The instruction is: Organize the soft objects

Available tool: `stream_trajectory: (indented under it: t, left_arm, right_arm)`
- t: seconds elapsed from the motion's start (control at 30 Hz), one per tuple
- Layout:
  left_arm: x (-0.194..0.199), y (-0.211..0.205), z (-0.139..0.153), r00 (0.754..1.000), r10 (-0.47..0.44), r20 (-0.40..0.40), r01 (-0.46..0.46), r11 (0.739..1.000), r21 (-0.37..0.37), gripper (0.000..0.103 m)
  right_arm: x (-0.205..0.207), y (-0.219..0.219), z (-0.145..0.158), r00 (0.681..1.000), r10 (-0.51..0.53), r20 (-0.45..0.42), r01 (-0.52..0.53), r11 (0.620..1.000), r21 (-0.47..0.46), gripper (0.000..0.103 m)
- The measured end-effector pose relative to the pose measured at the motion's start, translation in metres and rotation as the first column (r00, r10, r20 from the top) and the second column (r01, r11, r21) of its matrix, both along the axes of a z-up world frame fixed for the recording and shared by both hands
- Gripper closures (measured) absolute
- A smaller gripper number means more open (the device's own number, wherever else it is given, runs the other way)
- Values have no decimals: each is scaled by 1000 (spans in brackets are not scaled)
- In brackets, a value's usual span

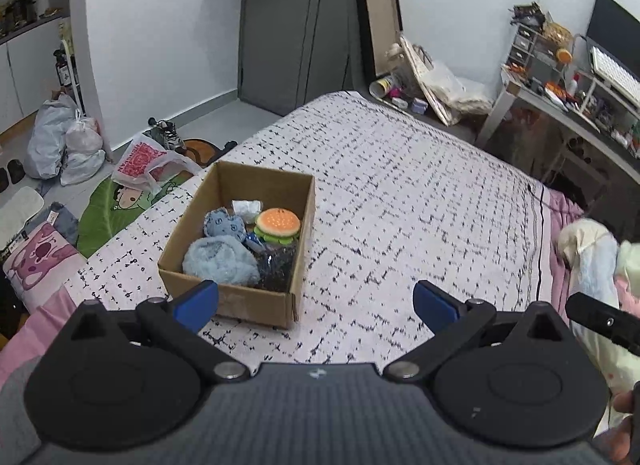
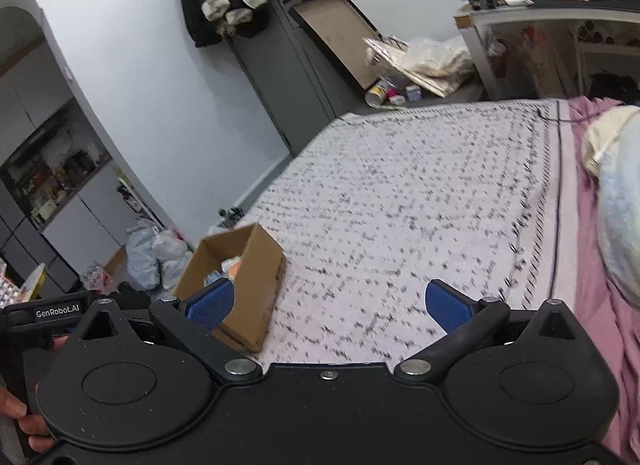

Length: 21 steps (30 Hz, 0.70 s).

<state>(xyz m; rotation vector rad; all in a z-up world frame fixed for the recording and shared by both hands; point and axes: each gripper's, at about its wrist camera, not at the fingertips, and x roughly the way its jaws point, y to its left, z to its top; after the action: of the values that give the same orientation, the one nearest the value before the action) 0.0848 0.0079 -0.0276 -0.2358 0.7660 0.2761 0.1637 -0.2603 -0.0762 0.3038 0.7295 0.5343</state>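
On the bed (image 1: 400,193), over a white blanket flecked with black dashes, sits an open cardboard box (image 1: 256,305) near the left edge, its flaps gone and its brown walls upright. Inside it lie the soft things: a plush burger (image 1: 277,225) with an orange dotted bun and a green frill, leaning against the right wall; a fluffy pale-blue bundle (image 1: 220,263) at the near left corner; a small blue stuffed toy (image 1: 224,223) just behind that; a scrap of white cloth (image 1: 247,207) toward the back; and something dark and shiny (image 1: 276,269) at the near right corner, which I cannot make out. The left claw (image 1: 316,303) hovers just before the box, its blue pads spread wide and holding nothing. The right claw (image 2: 328,301) hangs over the bare blanket to the right of the box, equally wide apart and empty. At the far right of the bed, on the pink sheet, lies a heap of pale bedding (image 1: 592,261).
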Motion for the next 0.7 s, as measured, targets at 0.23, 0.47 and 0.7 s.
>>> stream_trajectory:
  t: [0.23,0.47,0.7]
  left_arm:
    - [-12,-8,9,998,-66,-13,66,998,-7,0]
    - [-27,-7,25,996,-85,2,85,996,19,0]
    - [-44,-5,32,995,-102,0,102,993,53,0]
  right_arm:
    - [-24,-2,14,1000,-9,18,10,999,-46,0]
    - [-45,-2,30,999,-38,4,38,996,-75,0]
    - [-65,-3,55,999,-44,25,47,992,-121,0]
